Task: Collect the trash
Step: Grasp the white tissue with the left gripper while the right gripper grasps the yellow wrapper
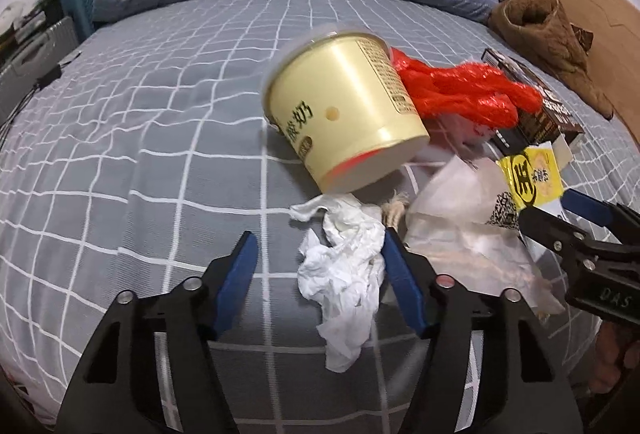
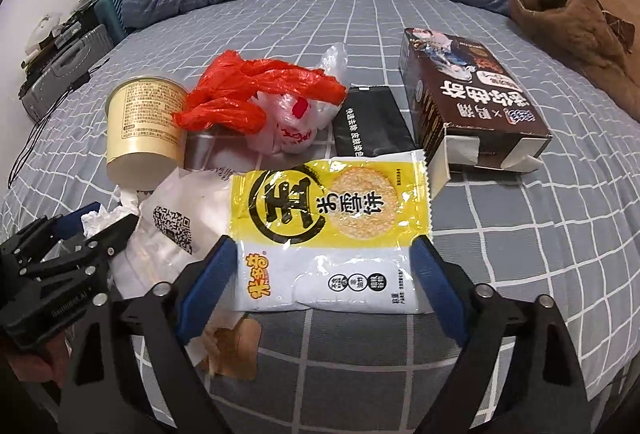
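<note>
While both grippers hang over the litter on the bed (image 1: 140, 138), each straddles a piece without pinching it.
Left gripper (image 1: 318, 254) has its fingers half-spread around the crumpled white tissue (image 1: 348, 274), just below the tipped cream tub (image 1: 340, 110); one pad brushes it, the other stands clear. Right of the tub, the right gripper (image 2: 326, 254) has its fingers wide around the yellow rice-cracker packet (image 2: 332, 230), pads at its edges; red plastic bag (image 2: 256, 94) and brown box (image 2: 468, 106) lie beyond.
</note>
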Available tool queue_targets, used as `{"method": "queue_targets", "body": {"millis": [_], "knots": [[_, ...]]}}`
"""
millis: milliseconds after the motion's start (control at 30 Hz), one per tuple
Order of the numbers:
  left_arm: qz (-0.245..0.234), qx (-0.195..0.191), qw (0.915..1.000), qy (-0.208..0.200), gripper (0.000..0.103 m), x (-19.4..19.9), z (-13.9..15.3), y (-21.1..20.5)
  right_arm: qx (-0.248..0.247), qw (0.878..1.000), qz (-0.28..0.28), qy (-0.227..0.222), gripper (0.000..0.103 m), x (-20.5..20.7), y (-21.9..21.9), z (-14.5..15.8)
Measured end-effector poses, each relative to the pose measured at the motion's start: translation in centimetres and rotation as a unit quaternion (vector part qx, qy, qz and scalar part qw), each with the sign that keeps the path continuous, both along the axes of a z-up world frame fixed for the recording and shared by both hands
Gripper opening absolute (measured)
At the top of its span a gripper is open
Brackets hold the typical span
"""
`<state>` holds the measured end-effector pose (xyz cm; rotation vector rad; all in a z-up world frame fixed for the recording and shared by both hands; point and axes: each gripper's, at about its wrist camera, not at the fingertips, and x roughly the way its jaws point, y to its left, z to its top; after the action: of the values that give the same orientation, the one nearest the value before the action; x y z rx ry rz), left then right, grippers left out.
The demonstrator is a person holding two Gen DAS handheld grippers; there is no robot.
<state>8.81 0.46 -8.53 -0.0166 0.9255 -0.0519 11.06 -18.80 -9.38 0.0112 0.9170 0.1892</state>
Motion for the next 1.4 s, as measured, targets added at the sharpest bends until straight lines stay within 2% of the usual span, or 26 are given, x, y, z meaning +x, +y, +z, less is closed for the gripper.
{"method": "queue_targets", "body": {"millis": [267,433,600,733,767,800,933,1100,1400], "knots": [[-0.004,-0.007,1.0,0.002,0.037,-0.4,-0.3,-0.5,0.007,1.0,0.0,0.015,0.073,0.3,0.0,-0.9],[0.0,-0.014,0.9999,-0.001,0.03,-0.5,-0.2,-0.6,0.011,0.999,0.011,0.028,0.059,0.5,0.2,-1.3],[0.002,-0.019,0.9998,-0.002,0.027,-0.7,0.0,-0.6,0.012,0.999,0.016,0.034,0.044,0.5,0.3,-1.4],[0.006,-0.02,0.9998,-0.003,0.027,-0.7,0.1,-0.5,0.02,0.999,0.019,0.035,0.037,0.5,0.4,-1.3],[0.007,-0.021,0.9998,-0.003,0.027,-0.7,0.1,-0.5,0.026,0.999,0.024,0.036,0.028,0.5,0.4,-1.3],[0.008,-0.021,0.9997,-0.003,0.027,-0.7,0.2,-0.5,0.026,0.999,0.025,0.036,0.026,0.5,0.5,-1.2],[0.009,-0.018,0.9998,-0.007,0.026,-0.9,0.3,-0.5,0.024,0.999,0.024,0.033,0.023,0.4,0.5,-1.1],[0.01,-0.019,0.9997,-0.009,0.026,-1.2,0.5,-0.2,0.028,0.999,0.018,0.03,0.012,0.4,0.2,-0.8],[0.013,-0.018,0.9997,-0.014,0.024,-1.8,1.2,0.3,0.026,0.999,0.017,0.017,0.01,-0.3,0.0,0.1]]}}
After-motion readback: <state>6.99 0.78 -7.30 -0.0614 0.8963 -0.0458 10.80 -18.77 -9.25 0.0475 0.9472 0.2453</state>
